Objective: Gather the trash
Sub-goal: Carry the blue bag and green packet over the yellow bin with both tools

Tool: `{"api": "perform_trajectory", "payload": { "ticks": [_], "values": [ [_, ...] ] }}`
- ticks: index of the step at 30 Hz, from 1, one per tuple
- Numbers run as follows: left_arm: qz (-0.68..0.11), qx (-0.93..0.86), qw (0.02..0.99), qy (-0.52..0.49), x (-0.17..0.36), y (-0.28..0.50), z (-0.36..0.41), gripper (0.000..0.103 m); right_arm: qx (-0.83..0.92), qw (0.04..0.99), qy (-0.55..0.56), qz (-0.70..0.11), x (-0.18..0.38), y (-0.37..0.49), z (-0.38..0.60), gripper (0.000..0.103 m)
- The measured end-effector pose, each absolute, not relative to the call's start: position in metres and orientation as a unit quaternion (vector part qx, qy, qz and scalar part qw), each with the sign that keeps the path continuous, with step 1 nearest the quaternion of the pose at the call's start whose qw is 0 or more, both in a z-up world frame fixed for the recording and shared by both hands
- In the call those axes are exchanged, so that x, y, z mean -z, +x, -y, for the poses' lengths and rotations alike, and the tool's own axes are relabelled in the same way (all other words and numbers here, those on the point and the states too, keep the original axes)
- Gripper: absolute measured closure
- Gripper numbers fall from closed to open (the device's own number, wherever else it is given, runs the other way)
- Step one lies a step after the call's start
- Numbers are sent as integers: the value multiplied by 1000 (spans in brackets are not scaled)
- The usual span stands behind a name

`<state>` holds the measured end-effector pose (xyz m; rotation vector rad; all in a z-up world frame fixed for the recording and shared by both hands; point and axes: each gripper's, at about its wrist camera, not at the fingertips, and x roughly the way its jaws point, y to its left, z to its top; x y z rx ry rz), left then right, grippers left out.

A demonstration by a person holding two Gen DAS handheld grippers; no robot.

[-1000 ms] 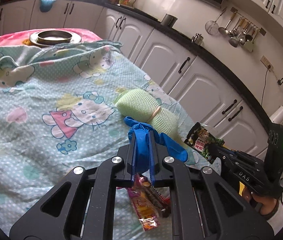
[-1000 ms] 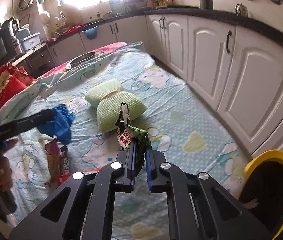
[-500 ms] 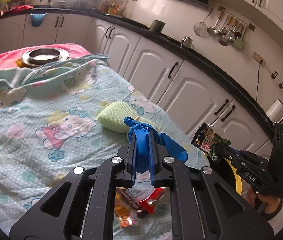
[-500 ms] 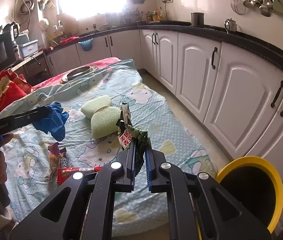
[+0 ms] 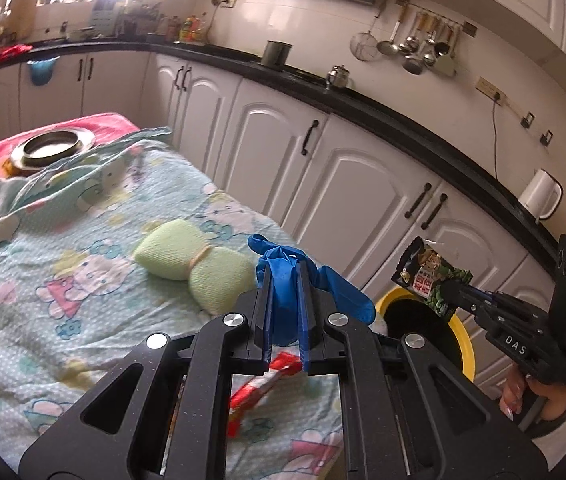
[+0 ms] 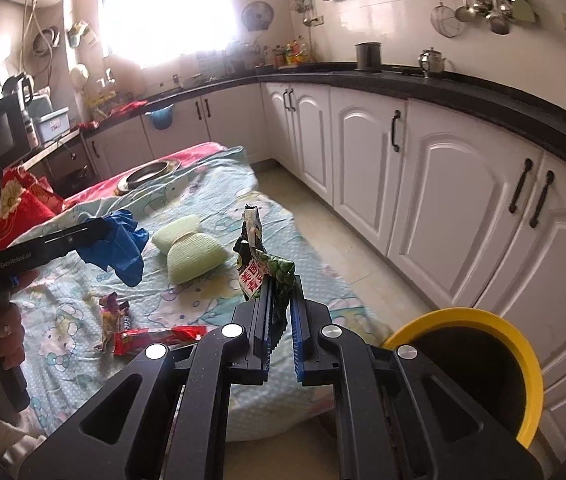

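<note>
Wrappers [image 6: 151,330], three, lie clear on the bed [image 6: 211,288] only in the right view. Left tool [image 5: 285,280] clamps one glove [image 5: 283,276]; right tool [image 6: 279,292] pinches one packet [image 6: 261,268] near one bin [image 6: 519,344].

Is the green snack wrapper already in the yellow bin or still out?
Out. The green snack wrapper is pinched in the right gripper, beside the yellow bin.

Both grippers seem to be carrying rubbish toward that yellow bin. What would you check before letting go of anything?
1. Left gripper shut on the blue glove: ok.
2. Right gripper shut on the green snack wrapper: ok.
3. Yellow bin open at the top: ok.
4. Wrapper over the bin's mouth: cannot tell; in the right wrist view the bin lies off to the right.
5. Glove over the bin: not ok, it hangs by the bed's edge.
6. Bed cleared: not ok, the red wrappers remain.
</note>
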<state>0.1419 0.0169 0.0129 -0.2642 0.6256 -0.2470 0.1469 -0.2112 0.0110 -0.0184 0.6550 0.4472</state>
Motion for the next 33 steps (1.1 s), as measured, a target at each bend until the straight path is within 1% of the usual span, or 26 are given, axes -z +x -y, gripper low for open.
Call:
{"api": "perform_trajectory", "payload": {
  "ticks": [7,18,33],
  "values": [
    [-305,143,936,-104,-19,146,20,98,-188,932,5,-311,-14,138,247,94],
    [-311,190,929,-61,-18,148,87,98,-140,938,56,-312,-7,129,313,94],
    [-330,244,912,-18,10,151,164,98,-61,940,104,-321,18,115,393,94]
  ]
}}
